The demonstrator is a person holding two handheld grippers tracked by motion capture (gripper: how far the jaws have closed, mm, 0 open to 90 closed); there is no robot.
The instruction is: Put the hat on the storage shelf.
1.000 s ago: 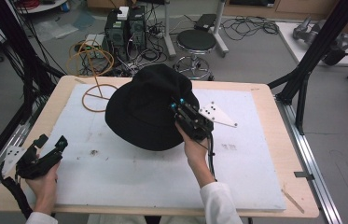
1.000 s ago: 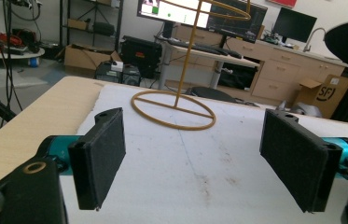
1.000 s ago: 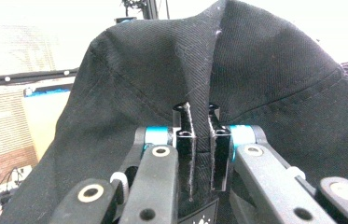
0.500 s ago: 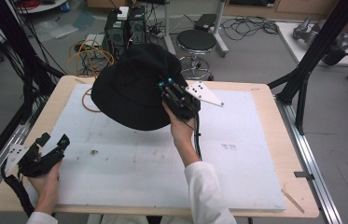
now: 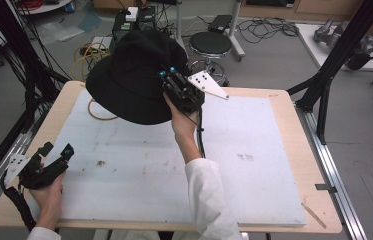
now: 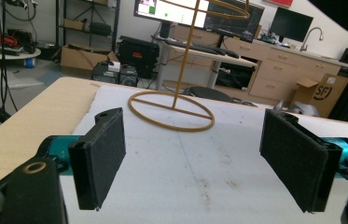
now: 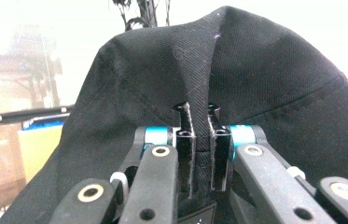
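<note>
A black bucket hat point(image 5: 129, 80) hangs in the air over the table's far left. My right gripper point(image 5: 166, 75) is shut on a pinched fold of its cloth. In the right gripper view the hat point(image 7: 237, 70) spreads above the right gripper point(image 7: 198, 116), with the fold squeezed between the two pads. A tan wire stand point(image 6: 171, 109) with a ring base and an upright rod stands on the mat; part of its base ring point(image 5: 95, 111) peeks out under the hat's brim. My left gripper point(image 5: 57, 149) rests at the near left, open, and in its own view the left gripper point(image 6: 192, 158) has nothing between its pads.
A white foam mat point(image 5: 254, 165) covers most of the wooden table point(image 5: 294, 130). Black frame posts point(image 5: 324, 75) rise at the left and right sides. A round stool point(image 5: 213, 44) and cables lie beyond the far edge.
My right gripper has carried the hat up and toward the far left, over the wire stand. The left gripper has stayed where it was.
</note>
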